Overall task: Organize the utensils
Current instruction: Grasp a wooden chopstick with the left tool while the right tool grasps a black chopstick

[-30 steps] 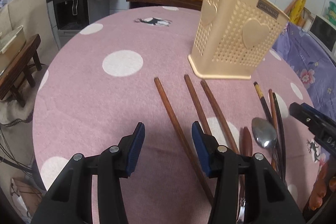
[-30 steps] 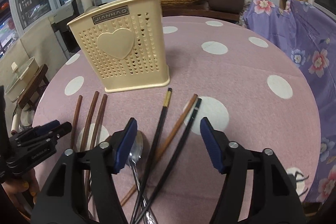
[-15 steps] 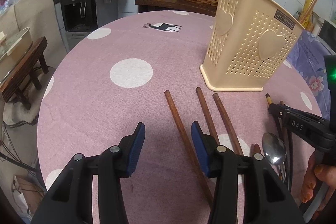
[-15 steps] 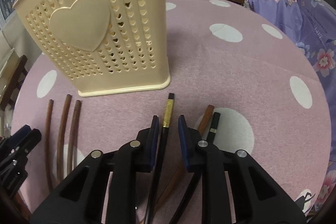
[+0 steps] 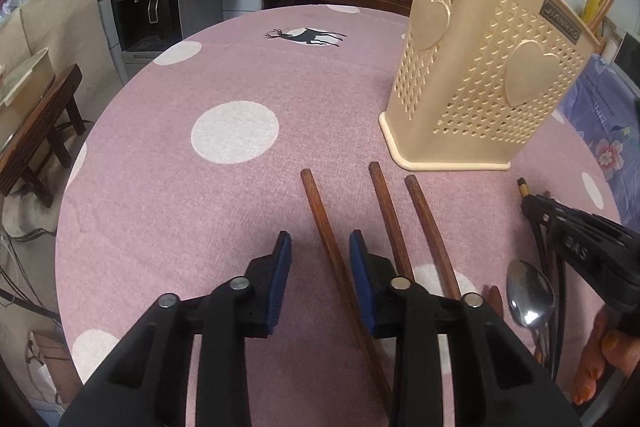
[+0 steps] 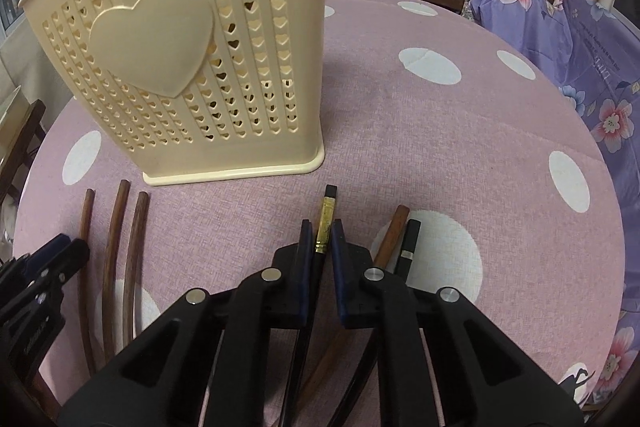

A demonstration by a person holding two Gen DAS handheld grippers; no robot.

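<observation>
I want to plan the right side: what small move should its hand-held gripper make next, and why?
Probably lift: the right hand-held gripper is shut on the black chopstick with the gold band, which lies flat on the table before the beige utensil holder.

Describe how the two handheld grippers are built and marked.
Both are black plastic clamps. The left gripper has two forked arms, each with round silver rivets, ending in fingers lined with blue pads. The right gripper is built the same way; seen from the left wrist camera, its side carries raised lettering reading DAS. No cables or sleeves show.
</observation>
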